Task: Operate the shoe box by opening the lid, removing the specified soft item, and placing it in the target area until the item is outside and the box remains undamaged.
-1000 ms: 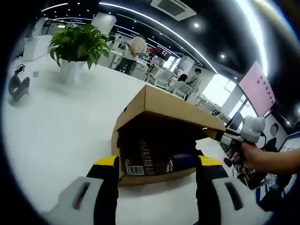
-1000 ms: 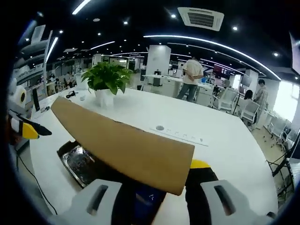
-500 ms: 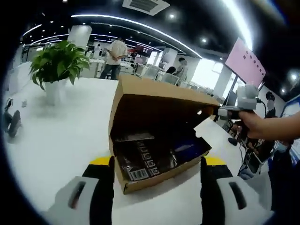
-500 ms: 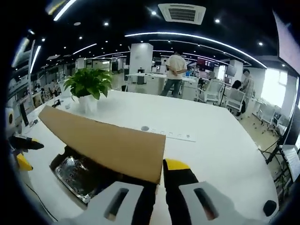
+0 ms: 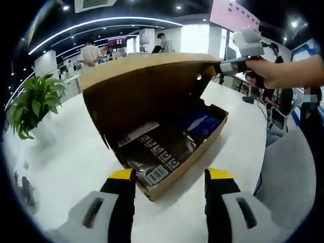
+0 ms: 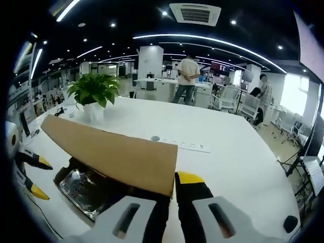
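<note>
- Pinching the lid [image 6: 116, 154] edge, the right gripper [image 6: 171, 195] holds the shoe box [image 5: 167, 152] open on the white table [image 5: 66, 172].
- Left gripper [image 5: 169, 192] hovers before the box, jaws spread, holding nothing.

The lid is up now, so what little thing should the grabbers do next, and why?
Probably move the left gripper forward into the shoe box. The right gripper is pinching the lid and holding it up, so the inside is uncovered. The left one is open just in front of the box's near edge, and a shiny dark packet and something blue lie inside.
</note>
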